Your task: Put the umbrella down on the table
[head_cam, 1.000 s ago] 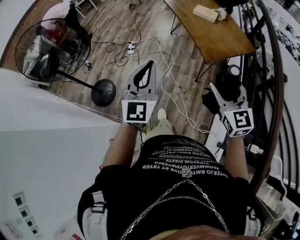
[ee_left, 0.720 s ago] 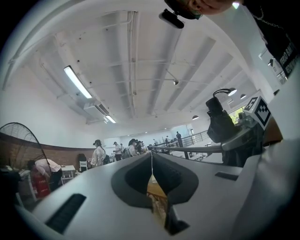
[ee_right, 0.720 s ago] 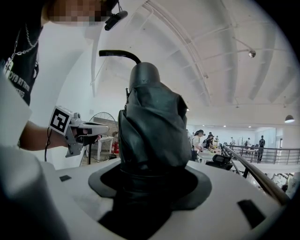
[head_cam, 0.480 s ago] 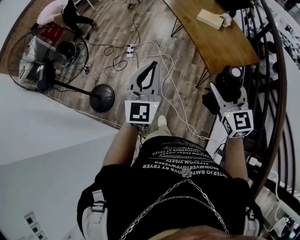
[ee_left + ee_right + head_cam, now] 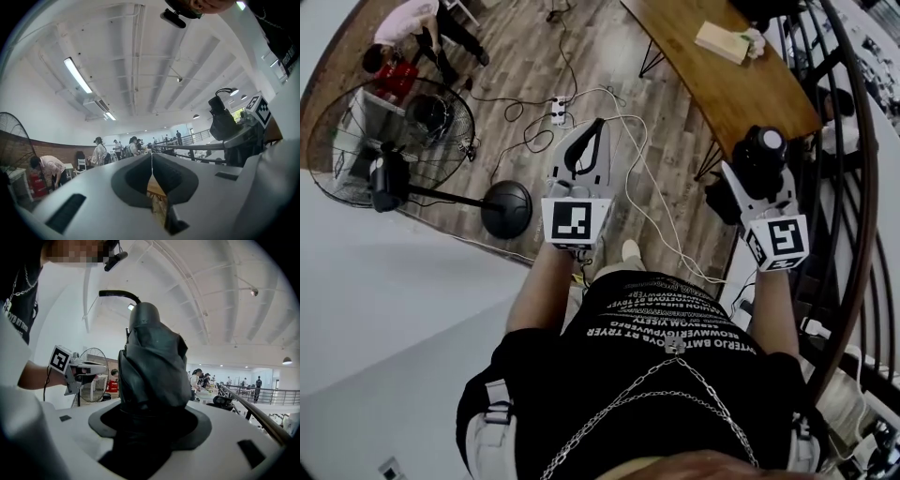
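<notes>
A folded black umbrella [image 5: 761,153] stands upright between the jaws of my right gripper [image 5: 758,176], which is shut on it. In the right gripper view the umbrella [image 5: 150,362] fills the middle, with its curved handle at the top. My left gripper [image 5: 596,131] is held out level over the wooden floor, its jaws shut with nothing between them; the fingertips [image 5: 151,161] meet in the left gripper view. The wooden table [image 5: 741,89] lies ahead at the upper right, just beyond the umbrella.
A pale box [image 5: 721,41] lies on the table. A standing fan [image 5: 394,131] with a round black base [image 5: 506,208] stands at the left. Cables and a power strip [image 5: 558,97] lie on the floor. A black railing [image 5: 855,187] runs down the right. People [image 5: 403,28] stand at the far left.
Both grippers have travelled on across the floor; the fan has slid left in view and the table's corner has come nearer the right gripper. The umbrella stays held as before.
</notes>
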